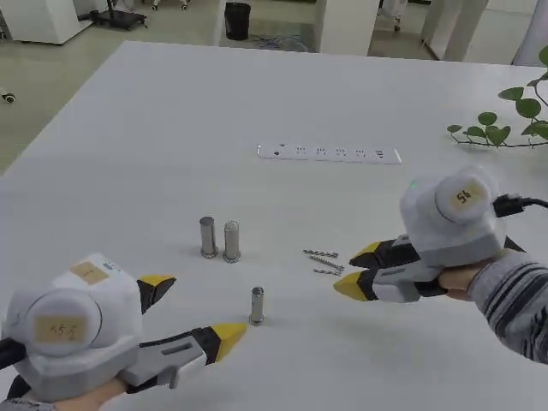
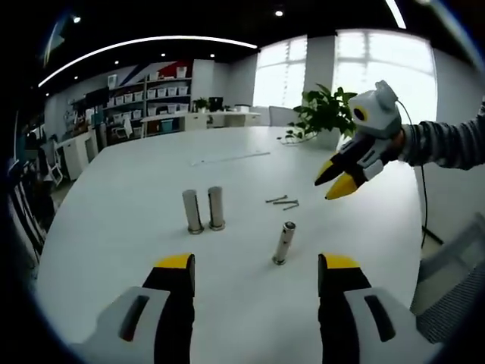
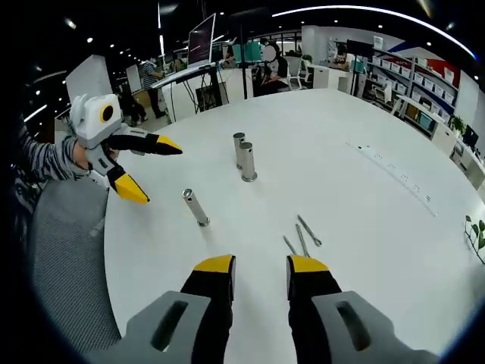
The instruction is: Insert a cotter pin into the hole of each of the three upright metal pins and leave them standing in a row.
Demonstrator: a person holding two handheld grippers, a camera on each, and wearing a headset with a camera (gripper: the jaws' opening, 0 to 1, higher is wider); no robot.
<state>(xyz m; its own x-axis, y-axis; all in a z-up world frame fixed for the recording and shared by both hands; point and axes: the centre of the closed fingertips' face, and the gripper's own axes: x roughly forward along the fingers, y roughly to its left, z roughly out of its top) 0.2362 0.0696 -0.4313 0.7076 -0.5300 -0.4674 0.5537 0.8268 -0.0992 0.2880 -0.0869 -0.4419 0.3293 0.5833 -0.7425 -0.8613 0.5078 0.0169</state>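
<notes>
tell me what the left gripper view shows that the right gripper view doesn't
Left gripper view: the wide-open jaws of the left gripper at the bottom, the right gripper seen from outside, and bright windows behind. Right gripper view: the right gripper's own narrowly parted jaws, the left gripper from outside, and a large screen in the background. Both: the white table, three metal pins with two close together and one apart, cotter pins lying flat, and a power strip.

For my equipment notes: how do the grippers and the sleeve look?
The left gripper and right gripper match: rounded white housing, grey body, black fingers with yellow tips, tan handwritten labels. A black cable leaves the right one. The sleeve is grey with dark stripes.
</notes>
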